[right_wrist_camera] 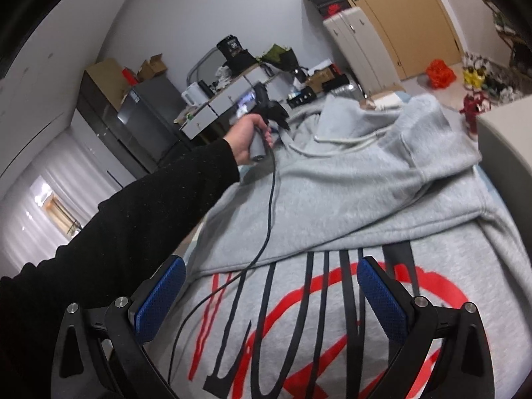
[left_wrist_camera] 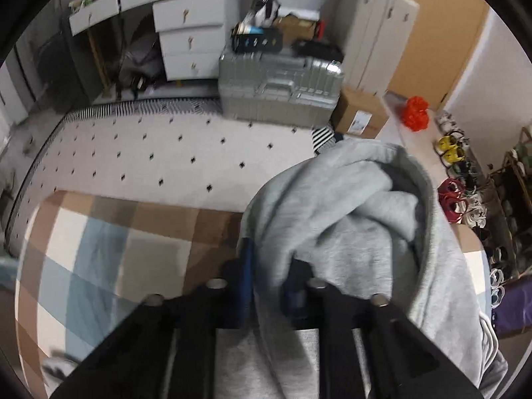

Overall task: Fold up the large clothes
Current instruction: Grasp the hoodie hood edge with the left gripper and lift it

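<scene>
On the bed: hoodie (right_wrist_camera: 332, 183) is lying chest-up, hood at 12 o'clock.
Left gripper (left_wrist_camera: 269, 286): you're pinching the sleeve, ready to fold it inward.
Right gripper (right_wrist_camera: 269, 286): you're hovering wide, empty, over the print.

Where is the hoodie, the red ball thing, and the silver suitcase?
hoodie (right_wrist_camera: 332, 193): right wrist view, on the folded grey body above the print.
red ball (left_wrist_camera: 414, 113): left wrist view, on its middle.
suitcase (left_wrist_camera: 279, 86): left wrist view, on its ribbed silver side.
</scene>
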`<state>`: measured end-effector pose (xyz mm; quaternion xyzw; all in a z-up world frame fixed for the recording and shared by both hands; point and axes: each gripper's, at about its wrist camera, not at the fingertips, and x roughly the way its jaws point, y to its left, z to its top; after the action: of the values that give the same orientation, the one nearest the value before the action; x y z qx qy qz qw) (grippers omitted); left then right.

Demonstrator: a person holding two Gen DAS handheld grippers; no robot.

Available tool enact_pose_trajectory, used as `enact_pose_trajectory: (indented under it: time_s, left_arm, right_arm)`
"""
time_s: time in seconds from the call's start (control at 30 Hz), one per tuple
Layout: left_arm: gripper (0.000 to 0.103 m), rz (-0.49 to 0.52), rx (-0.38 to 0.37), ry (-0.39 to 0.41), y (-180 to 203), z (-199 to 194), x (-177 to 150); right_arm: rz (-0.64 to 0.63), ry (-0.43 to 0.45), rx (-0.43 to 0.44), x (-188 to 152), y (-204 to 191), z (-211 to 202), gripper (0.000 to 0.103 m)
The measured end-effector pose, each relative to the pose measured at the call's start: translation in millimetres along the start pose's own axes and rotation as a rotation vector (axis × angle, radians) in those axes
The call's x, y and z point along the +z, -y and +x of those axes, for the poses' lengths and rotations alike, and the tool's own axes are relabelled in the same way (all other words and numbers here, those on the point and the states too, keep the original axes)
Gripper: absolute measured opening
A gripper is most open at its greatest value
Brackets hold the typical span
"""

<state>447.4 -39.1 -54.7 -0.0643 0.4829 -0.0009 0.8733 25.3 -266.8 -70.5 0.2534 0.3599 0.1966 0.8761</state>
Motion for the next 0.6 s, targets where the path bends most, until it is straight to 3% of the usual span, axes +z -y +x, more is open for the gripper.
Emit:
enact_pose_trajectory:
  time_s: [0.13, 0.23, 0.4, 0.5, 0.6]
  left_arm:
    - [0.006, 0.006, -0.038, 0.064, -4.4, -20.0, -8.3]
    - [0.006, 0.066, -0.049, 0.125, -4.6, -33.4, -16.3]
    - [0.006, 0.129, -0.158, 0.155, -17.8, -66.9, -48.3]
    - [0.006, 0.146, -0.193, 0.139, -28.8, -71.9, -67.5]
    - [0.006, 0.183, -0.193, 0.126, -33.7, -70.8, -81.1]
  right_arm:
    - [0.037, -0.029, -0.006, -1.5, 7.4, 7.7, 0.103]
    - [0.018, -0.019, -0.023, -1.2, 7.0, 7.4, 0.103]
    - [-0.005, -0.001, -0.06, 2.6, 5.5, 7.8, 0.103]
    - [-0.036, 0.01, -0.161, 20.9, 1.5, 10.1, 0.103]
    - [-0.069, 0.035, -0.167, 63.5, -2.7, 14.7, 0.103]
